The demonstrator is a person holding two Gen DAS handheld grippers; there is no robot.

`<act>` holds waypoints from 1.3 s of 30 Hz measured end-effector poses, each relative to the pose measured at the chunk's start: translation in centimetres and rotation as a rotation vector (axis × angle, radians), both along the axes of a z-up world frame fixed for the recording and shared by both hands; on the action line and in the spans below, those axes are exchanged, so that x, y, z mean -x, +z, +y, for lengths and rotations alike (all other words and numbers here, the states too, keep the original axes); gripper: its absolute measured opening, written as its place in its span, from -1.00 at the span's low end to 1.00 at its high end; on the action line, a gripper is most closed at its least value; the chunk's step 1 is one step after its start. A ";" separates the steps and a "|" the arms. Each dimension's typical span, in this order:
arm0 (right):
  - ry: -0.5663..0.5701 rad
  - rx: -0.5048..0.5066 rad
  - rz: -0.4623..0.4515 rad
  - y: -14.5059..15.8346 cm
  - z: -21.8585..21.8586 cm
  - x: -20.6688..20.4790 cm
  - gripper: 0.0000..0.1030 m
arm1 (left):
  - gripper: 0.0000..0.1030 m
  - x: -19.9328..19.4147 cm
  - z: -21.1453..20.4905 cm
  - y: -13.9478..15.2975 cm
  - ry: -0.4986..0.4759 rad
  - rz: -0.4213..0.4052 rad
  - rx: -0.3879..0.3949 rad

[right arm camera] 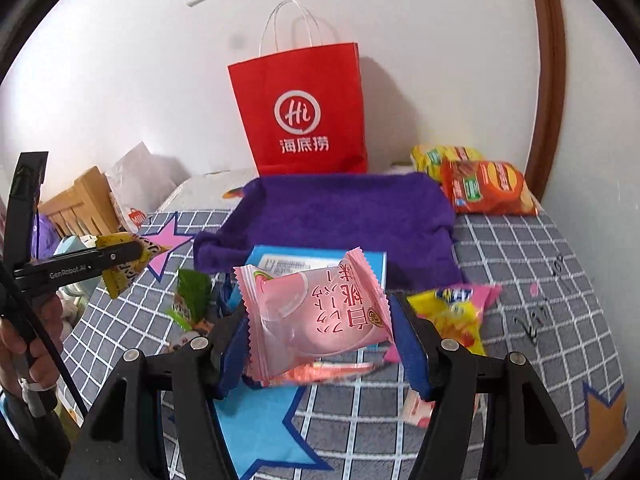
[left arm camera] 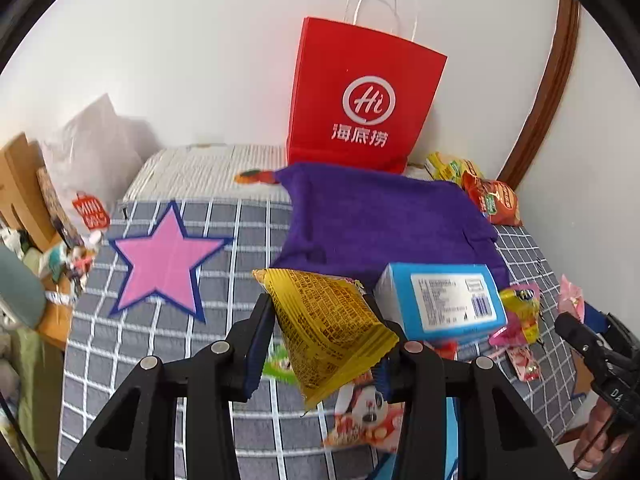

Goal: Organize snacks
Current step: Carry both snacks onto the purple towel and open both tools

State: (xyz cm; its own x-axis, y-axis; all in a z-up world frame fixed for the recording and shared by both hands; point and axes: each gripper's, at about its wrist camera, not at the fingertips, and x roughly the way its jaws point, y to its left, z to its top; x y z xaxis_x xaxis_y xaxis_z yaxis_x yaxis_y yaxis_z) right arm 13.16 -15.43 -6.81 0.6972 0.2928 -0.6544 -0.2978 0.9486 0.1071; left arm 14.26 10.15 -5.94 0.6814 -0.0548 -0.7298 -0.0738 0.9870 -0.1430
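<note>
Left gripper [left arm camera: 326, 332]: jaws closed on a yellow packet [left arm camera: 332, 328], which is clamped between the blue pads and held above the checked cloth [left arm camera: 160, 344]. In the right wrist view the same gripper [right arm camera: 120, 258] appears at the left edge with the yellow packet [right arm camera: 122, 276] in its tips.

Right gripper [right arm camera: 320, 332]: jaws closed on a pink packet [right arm camera: 316, 312], gripped at both side edges and lifted clear of the surface. In the left wrist view only part of this gripper shows at the right edge; its jaw state cannot be told from there.

Below the left gripper lies a panda packet [left arm camera: 368, 412]. Just beyond it stands a blue box [left arm camera: 444, 302], label side up, its far end touching the purple towel [left arm camera: 384, 220]. Small yellow and pink sweets [left arm camera: 520, 316] lie just beside the box on its right. A green packet [right arm camera: 192, 296] lies left of the box. A yellow-and-pink packet [right arm camera: 456, 312] lies just right of the right gripper.

A pink star [left arm camera: 168, 256] is printed on the cloth, left of the towel.

Beyond the towel, at the far right corner, an orange bag [right arm camera: 488, 188] lies against a yellow bag [right arm camera: 436, 156]. A red paper bag [left arm camera: 364, 96] stands upright against the wall behind the towel, handles up.
</note>
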 end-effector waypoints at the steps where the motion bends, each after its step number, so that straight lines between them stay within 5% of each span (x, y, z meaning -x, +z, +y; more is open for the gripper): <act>1: -0.002 0.004 -0.003 0.4 0.1 -0.5 0.24 | -0.21 -0.4 -0.1 0.2 -0.003 -0.001 0.000; 20: -0.017 0.004 -0.066 6.6 2.5 -15.9 0.24 | -0.21 -11.7 -1.7 6.1 -0.006 -0.075 -0.028; 39: -0.077 0.036 0.073 -0.6 0.1 -25.8 0.24 | -0.21 -21.8 -2.2 0.6 -0.007 0.037 0.028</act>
State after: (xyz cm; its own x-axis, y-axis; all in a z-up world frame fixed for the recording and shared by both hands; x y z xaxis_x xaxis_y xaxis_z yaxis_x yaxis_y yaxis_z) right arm 38.99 -15.38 -7.39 0.6668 0.2155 -0.7134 -0.2162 0.9720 0.0915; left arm 36.04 7.96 -5.36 0.6532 -0.0797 -0.7530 -0.0731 0.9831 -0.1676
